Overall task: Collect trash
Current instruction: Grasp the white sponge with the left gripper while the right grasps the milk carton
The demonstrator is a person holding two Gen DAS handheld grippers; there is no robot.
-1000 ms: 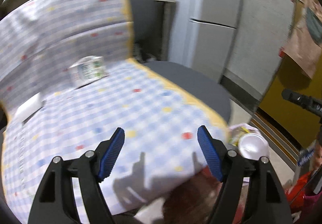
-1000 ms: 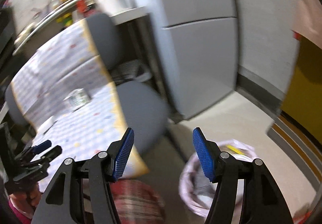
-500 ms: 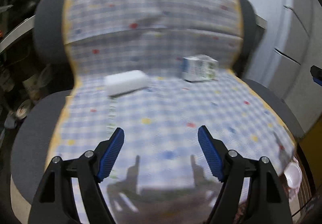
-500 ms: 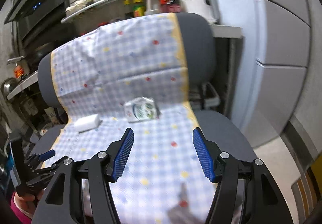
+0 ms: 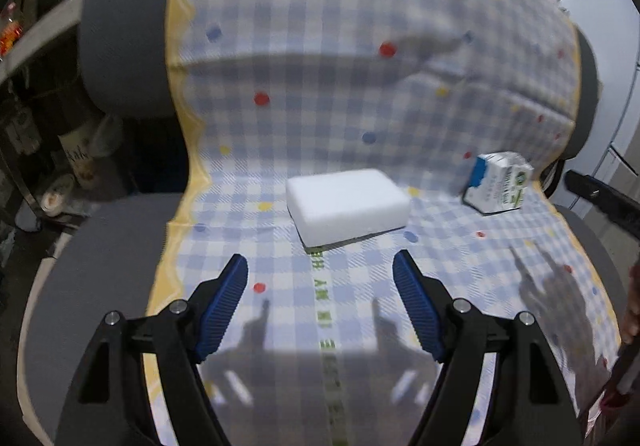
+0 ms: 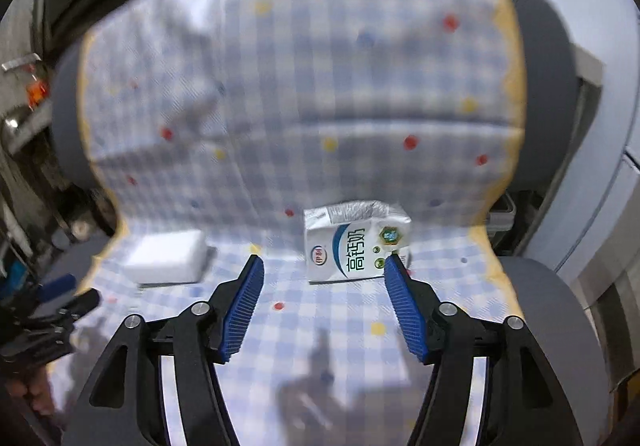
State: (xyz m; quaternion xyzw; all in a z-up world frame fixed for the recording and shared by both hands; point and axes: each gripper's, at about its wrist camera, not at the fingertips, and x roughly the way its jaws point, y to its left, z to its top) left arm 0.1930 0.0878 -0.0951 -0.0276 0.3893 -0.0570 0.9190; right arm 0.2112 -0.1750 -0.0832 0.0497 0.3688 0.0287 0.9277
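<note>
A white foam block (image 5: 347,205) lies on the checked seat cover (image 5: 360,286) of a grey chair, just ahead of my open, empty left gripper (image 5: 320,264). A white and blue milk carton (image 5: 500,182) stands to its right near the backrest. In the right wrist view the carton (image 6: 356,242) stands just beyond my open, empty right gripper (image 6: 323,266), close to the right fingertip, and the foam block (image 6: 167,257) lies to the left.
The grey chair (image 5: 100,246) has a padded backrest (image 6: 548,85) under the cover. Cluttered shelves stand at the left (image 5: 36,149). Grey cabinet fronts (image 6: 624,205) stand at the right. The left gripper (image 6: 56,298) shows at the right wrist view's left edge.
Both grippers have swung from the floor and trash bag side toward the chair seat and moved closer to the foam block and the carton. Both stay open.
</note>
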